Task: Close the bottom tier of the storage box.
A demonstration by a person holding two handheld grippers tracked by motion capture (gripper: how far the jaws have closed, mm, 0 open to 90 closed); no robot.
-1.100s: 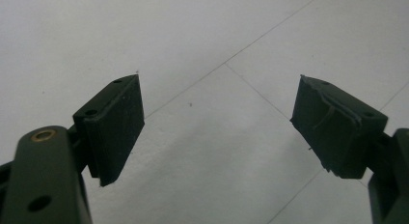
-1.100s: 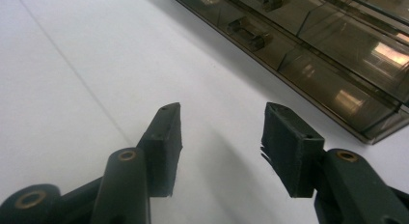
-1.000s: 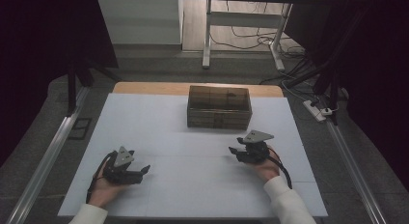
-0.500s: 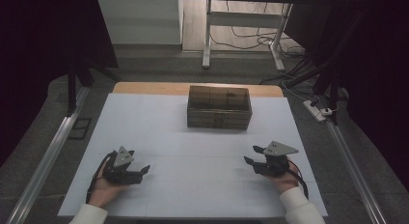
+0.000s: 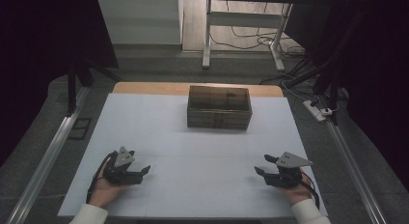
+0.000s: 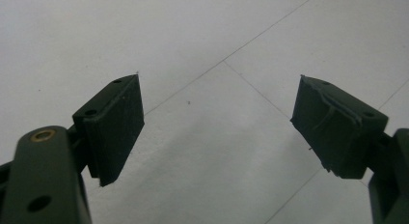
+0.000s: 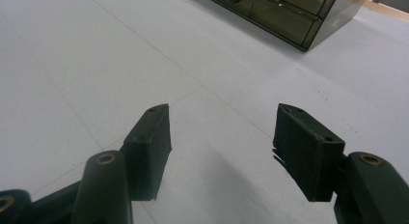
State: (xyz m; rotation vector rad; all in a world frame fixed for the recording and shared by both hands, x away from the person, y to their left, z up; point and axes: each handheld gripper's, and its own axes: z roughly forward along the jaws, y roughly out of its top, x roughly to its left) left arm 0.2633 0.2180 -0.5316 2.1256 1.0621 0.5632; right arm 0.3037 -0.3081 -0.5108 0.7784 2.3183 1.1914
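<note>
A brown see-through box with drawers point(image 5: 219, 107) stands at the far middle of the white table point(image 5: 193, 147); its corner point(image 7: 284, 14) shows in the right gripper view. My left gripper point(image 5: 143, 171) rests low at the near left, open, with bare table between its pads point(image 6: 115, 127). At the near right my right gripper point(image 5: 263, 165) points left, open; its jaws have just been opening, and nothing lies between its pads point(image 7: 149, 147).
Metal rails point(image 5: 50, 151) run along both sides of the table. A white desk frame point(image 5: 241, 31) and cables stand on the floor behind, with a power strip point(image 5: 316, 110) at the right.
My right gripper has moved to the right and nearer the table's front edge, away from the box. The left gripper has stayed where it was.
</note>
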